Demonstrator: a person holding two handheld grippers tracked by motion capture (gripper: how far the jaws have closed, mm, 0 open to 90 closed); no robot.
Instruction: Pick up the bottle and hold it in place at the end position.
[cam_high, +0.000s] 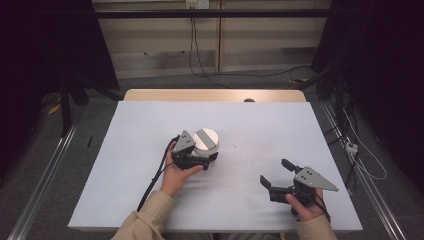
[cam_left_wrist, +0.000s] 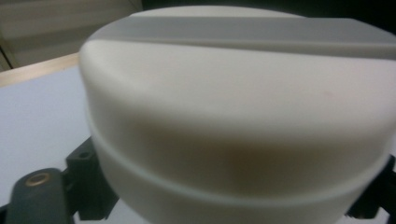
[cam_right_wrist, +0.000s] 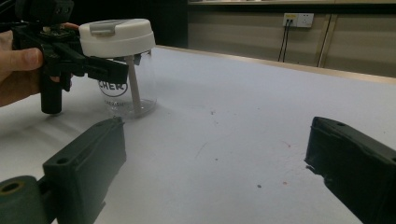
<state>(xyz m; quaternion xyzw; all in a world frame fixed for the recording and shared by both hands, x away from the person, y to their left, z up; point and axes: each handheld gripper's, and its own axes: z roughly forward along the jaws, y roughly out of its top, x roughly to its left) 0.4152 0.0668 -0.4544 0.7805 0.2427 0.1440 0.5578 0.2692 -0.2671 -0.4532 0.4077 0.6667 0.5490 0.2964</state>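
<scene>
Cup lid (cam_high: 205, 139), white with 1 grey strip across its top, sits between the 2 black jaws of the left gripper (cam_high: 204, 161), which press on its rim from opposite sides. Below the lid hangs a clear cup (cam_right_wrist: 125, 88) with a printed mark and a pale straw (cam_right_wrist: 134, 86) inside, standing on the white table (cam_high: 250, 130) left of centre. The lid looks like hard, smooth plastic, light and stiff; its rounded edge could slip, so the ridge around the rim is the surer place to take hold, while the thin clear wall below would probably flex under pressure. The left hand (cam_high: 176, 172) wraps the gripper body just behind the cup, forearm running back toward the table's near edge. Well to the right of the cup, the right gripper (cam_high: 275, 172) rests low over the table with its jaws spread wide around nothing, held from behind by the right hand (cam_high: 305, 205).
</scene>
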